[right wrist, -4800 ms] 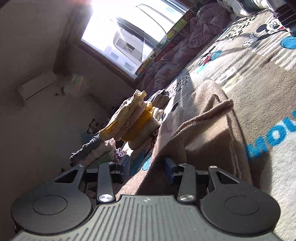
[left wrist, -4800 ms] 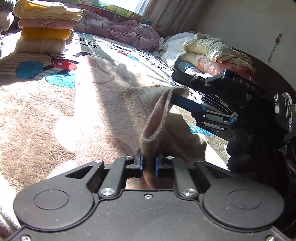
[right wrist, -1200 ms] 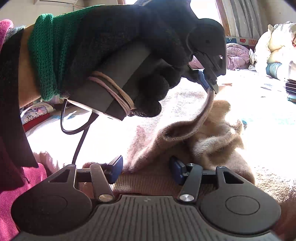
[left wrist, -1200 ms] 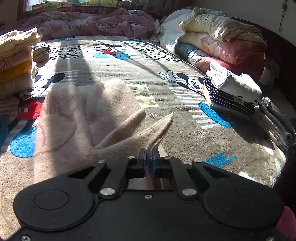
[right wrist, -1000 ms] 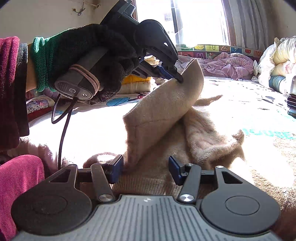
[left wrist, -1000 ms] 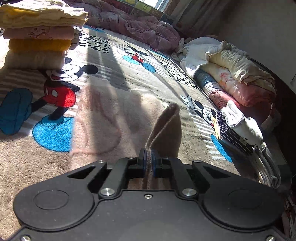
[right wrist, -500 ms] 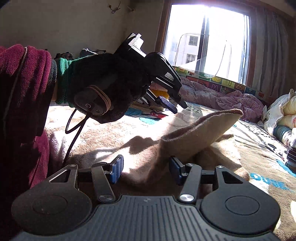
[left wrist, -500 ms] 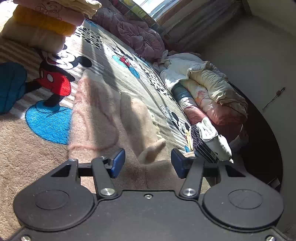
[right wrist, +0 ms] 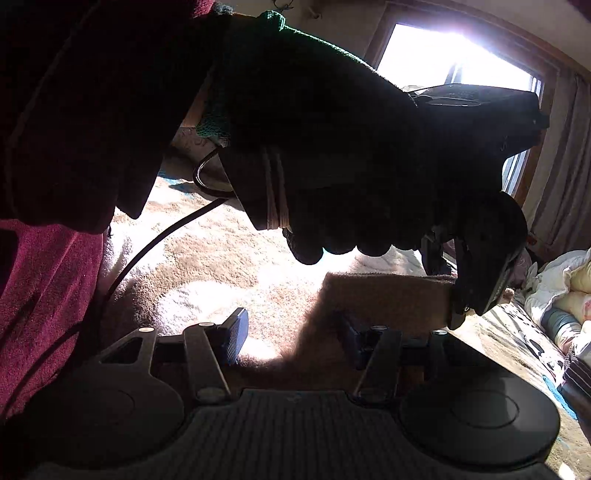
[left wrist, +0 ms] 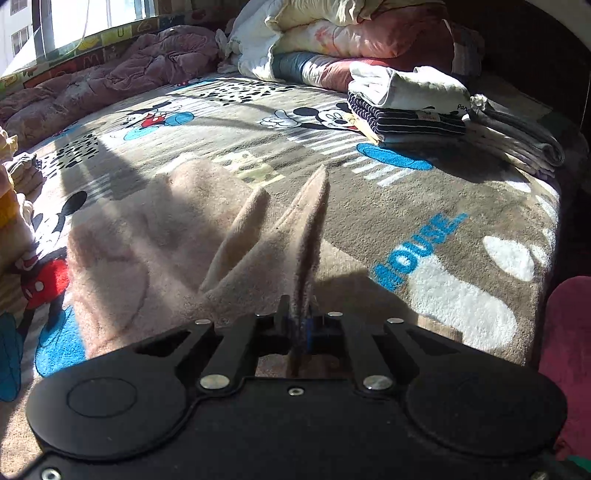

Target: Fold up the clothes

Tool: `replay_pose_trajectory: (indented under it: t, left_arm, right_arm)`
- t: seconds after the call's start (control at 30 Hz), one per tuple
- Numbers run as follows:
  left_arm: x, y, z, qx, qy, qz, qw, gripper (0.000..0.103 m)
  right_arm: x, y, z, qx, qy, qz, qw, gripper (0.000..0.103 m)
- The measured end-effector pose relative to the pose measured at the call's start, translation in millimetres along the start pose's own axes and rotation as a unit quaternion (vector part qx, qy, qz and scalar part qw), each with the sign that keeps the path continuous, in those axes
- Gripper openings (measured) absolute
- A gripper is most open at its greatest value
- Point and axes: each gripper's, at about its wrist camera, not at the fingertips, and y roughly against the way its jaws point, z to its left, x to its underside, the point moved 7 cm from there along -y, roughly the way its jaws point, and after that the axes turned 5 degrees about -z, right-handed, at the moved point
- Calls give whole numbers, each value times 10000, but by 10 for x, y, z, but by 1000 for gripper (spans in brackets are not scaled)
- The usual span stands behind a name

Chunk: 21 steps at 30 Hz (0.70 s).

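A beige fleece garment (left wrist: 159,236) lies spread on the Mickey Mouse blanket (left wrist: 424,206). My left gripper (left wrist: 300,325) is shut on a raised fold of the garment that stands up on edge in front of it. In the right wrist view the same fold (right wrist: 384,299) hangs from the left gripper (right wrist: 461,310), held by a black-gloved hand (right wrist: 351,155) right above. My right gripper (right wrist: 291,338) is open, low over the garment beneath that hand, with nothing between its pads.
A folded stack with a striped piece (left wrist: 406,110) lies at the right. Piled bedding (left wrist: 332,33) and a purple quilt (left wrist: 110,81) line the far edge under the window. Folded clothes (left wrist: 11,192) stand at the left. My red sleeve (right wrist: 48,280) is close by.
My left gripper was open half a second ago and has shut on a fold of the beige garment and lifted it. The gloved hand now hangs close over my right gripper, which stays open.
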Motion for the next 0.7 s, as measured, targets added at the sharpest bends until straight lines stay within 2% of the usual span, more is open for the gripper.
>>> replay_pose_trajectory:
  t: [0.03, 0.07, 0.13, 0.2, 0.27, 0.33, 0.4, 0.47, 0.57, 0.63, 0.7]
  left_arm:
    - [11, 100, 142, 157, 556, -208, 9981, 7]
    - [18, 203, 288, 316, 1115, -415, 9924, 7]
    - [91, 358, 608, 387, 1996, -709, 9766, 6]
    - [186, 471, 902, 423, 2748, -903, 9563, 6]
    - [322, 494, 1051, 447, 3155, -926, 9433, 6]
    - [438, 479, 1167, 465, 3482, -888, 9320, 6]
    - [514, 413, 1213, 494, 3609, -786, 9280, 6]
    - [543, 365, 1219, 547, 3640, -683, 9273, 6]
    - [523, 307, 1202, 551, 3486, -638, 9335, 6]
    - [536, 228, 1257, 569, 3469, -629, 9341, 7]
    - [537, 163, 1325, 601, 3487, -625, 9332, 8]
  right_arm:
    - [-11, 7, -33, 21, -37, -9, 10000, 53]
    - [-16, 30, -33, 31, -75, -38, 10000, 54]
    - [-34, 68, -46, 55, -133, -79, 9999, 58]
    - [-44, 90, -64, 101, -166, -113, 9997, 63]
    - [-49, 101, -79, 119, -167, -132, 9997, 62]
    - [-47, 100, -89, 109, -139, -115, 9998, 55]
    - [-16, 74, -113, 137, -93, 20, 9999, 44]
    - [50, 28, -118, 142, -100, 187, 9997, 42]
    - [129, 7, -115, 150, -11, 344, 9993, 38]
    - [143, 15, -60, 119, 132, 376, 9991, 38]
    - [144, 32, 8, 97, 336, 391, 9986, 30]
